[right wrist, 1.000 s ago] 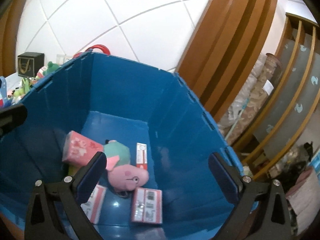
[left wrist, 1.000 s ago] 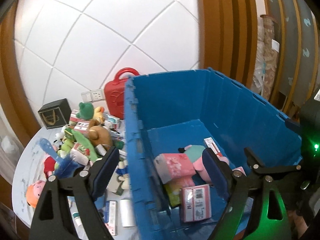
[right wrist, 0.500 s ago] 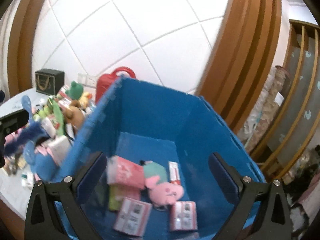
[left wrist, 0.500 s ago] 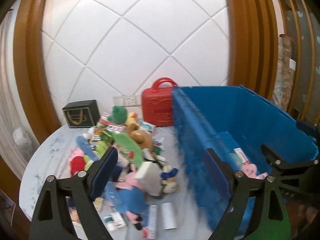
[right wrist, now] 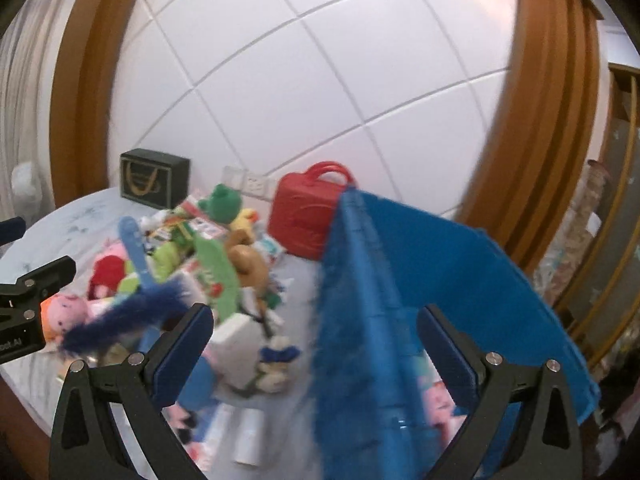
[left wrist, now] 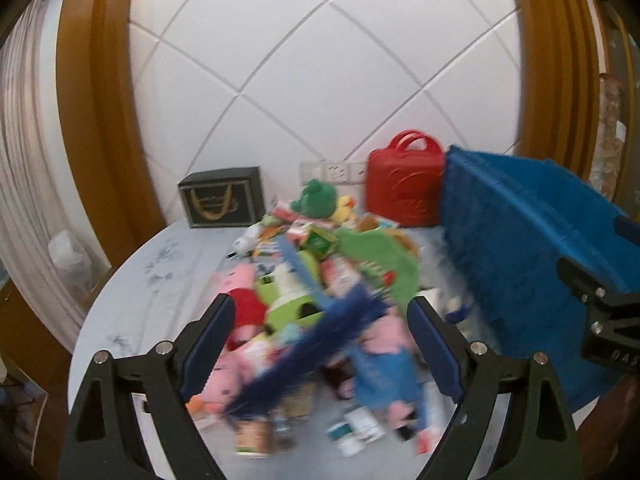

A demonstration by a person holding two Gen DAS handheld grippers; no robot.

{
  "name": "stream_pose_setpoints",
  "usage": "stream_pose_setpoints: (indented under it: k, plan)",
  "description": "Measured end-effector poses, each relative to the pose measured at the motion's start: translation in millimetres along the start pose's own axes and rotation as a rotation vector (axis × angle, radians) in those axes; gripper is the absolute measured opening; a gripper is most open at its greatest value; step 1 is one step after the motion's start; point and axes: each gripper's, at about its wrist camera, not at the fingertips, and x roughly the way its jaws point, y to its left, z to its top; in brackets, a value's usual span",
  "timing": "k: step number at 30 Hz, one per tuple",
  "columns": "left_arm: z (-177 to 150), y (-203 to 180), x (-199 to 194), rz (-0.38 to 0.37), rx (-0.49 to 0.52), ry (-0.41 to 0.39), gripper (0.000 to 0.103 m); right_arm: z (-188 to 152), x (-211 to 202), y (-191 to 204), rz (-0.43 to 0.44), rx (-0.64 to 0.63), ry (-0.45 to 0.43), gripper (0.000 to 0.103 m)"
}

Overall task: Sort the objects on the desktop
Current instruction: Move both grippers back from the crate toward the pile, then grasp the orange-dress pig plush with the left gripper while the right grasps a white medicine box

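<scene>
On the round pale marbled tabletop (left wrist: 152,280): one mixed heap of soft toys and small cartons (left wrist: 320,292), blurred in both views.
- Green frog plush (left wrist: 316,198), at the far edge of the heap.
- Pink pig plush with red dress (left wrist: 240,292), left side of the heap.
- Flat green felt piece (left wrist: 380,256), across the heap's top.
- Fuzzy dark-blue strip (left wrist: 312,352), lying diagonally across the near part of the heap.
- Black gift bag with gold handles (left wrist: 222,202), standing apart at the back left.
- Red plastic carry case with handle (left wrist: 404,184), at the back against the white tiled wall, touching the crate's far corner.
- Large blue plastic crate (right wrist: 440,280), right of the heap; a pink item shows dimly inside.
- Left gripper (left wrist: 320,344): claw spread wide, empty, above the heap's near side.
- Right gripper (right wrist: 316,348): claw spread wide, empty, straddling the crate's near wall.
</scene>
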Motion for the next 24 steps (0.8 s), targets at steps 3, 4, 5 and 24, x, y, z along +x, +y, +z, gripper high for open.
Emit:
stream_pose_setpoints:
  k: [3,4,5,24]
  plan:
    - [-16.9,31.9,11.0,0.001,0.027,0.030,0.088,-4.9,9.7,30.0,0.013,-0.002,0.035,0.103]
    - [-22.8,42.7,16.0,0.008,0.031,0.047,0.088,-7.6,13.3,36.9,0.014,-0.002,0.049,0.103]
    - [-26.8,51.6,20.0,0.015,0.029,0.061,0.088,-10.5,16.6,43.8,0.014,0.000,0.062,0.103]
    - [-90.9,152.2,88.7,0.145,-0.154,0.293,0.088,-49.2,95.9,65.3,0.094,-0.005,0.265,0.103]
